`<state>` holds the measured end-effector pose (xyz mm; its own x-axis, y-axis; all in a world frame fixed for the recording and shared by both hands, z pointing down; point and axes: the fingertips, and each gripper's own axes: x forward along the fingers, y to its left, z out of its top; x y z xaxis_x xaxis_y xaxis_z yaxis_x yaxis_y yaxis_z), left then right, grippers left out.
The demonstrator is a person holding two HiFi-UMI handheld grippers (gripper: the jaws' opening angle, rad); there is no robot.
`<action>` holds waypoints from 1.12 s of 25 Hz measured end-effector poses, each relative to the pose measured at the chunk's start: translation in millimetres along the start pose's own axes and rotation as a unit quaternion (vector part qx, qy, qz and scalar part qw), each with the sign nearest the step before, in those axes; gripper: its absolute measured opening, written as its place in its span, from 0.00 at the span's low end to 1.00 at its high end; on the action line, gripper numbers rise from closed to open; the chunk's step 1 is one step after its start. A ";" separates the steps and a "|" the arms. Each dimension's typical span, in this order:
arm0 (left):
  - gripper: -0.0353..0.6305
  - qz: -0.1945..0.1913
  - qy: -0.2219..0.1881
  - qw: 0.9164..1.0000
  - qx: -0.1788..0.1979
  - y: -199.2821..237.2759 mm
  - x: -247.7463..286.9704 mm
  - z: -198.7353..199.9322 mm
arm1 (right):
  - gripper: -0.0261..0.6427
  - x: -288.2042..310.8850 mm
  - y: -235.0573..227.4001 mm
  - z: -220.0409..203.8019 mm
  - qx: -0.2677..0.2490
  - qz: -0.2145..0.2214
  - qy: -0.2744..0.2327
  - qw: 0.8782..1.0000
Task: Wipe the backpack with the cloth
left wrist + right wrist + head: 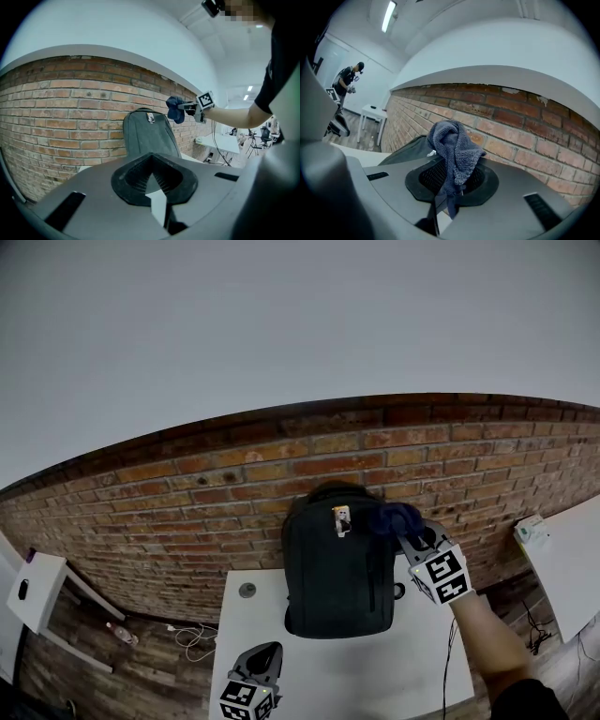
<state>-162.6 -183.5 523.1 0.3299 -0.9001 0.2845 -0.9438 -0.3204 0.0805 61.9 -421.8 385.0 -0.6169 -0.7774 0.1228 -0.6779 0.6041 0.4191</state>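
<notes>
A dark backpack [337, 563] stands upright on the white table [319, 662], leaning against the brick wall; a small tag [342, 518] hangs near its top. My right gripper [412, 535] is raised beside the backpack's upper right corner, shut on a bunched blue cloth [396, 518]. In the right gripper view the cloth [452, 145] droops out of the gripper [449, 180], with the backpack [410, 147] just behind and left. My left gripper [258, 667] hovers low near the table's front edge, well short of the backpack [147, 136], its jaws [152, 176] together and holding nothing.
A small round disc [247, 590] lies on the table left of the backpack. A white side table [37, 592] stands at far left, another white table [562, 559] at right. Cables [192, 638] and a bottle [120, 632] lie on the floor. A person [349, 77] stands far off.
</notes>
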 end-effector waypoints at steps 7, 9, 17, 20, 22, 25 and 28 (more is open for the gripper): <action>0.03 0.018 -0.010 1.000 -0.009 29.6 -19.6 -1.9 | 0.12 36.3 -37.2 -32.5 -0.041 -0.023 0.076 0.996; 0.03 0.024 -0.010 1.000 -0.012 36.5 -24.2 -3.7 | 0.12 40.1 -49.4 -46.2 -0.050 -0.031 0.101 0.993; 0.03 0.043 -0.002 0.999 -0.021 52.1 -34.5 -14.8 | 0.12 66.8 -54.4 -69.2 -0.067 -0.012 0.141 0.988; 0.03 0.039 0.002 0.999 -0.021 50.7 -32.0 -17.1 | 0.12 81.0 -44.3 -61.4 -0.068 0.003 0.139 0.988; 0.03 0.035 0.004 0.999 -0.020 48.5 -29.0 -17.8 | 0.12 90.5 -39.6 -58.2 -0.068 0.008 0.139 0.988; 0.03 0.032 0.005 0.999 -0.016 47.7 -25.8 -17.3 | 0.12 103.5 -38.1 -54.3 -0.062 0.005 0.140 0.988; 0.03 0.033 0.004 0.999 -0.016 50.8 -24.9 -15.8 | 0.12 113.8 -37.4 -42.9 -0.057 0.004 0.127 0.990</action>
<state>-219.0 -172.8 535.2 0.2662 -0.9169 0.2973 -0.9639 -0.2504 0.0908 34.2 -540.3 421.9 -0.4914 -0.8004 0.3433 -0.6149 0.5980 0.5140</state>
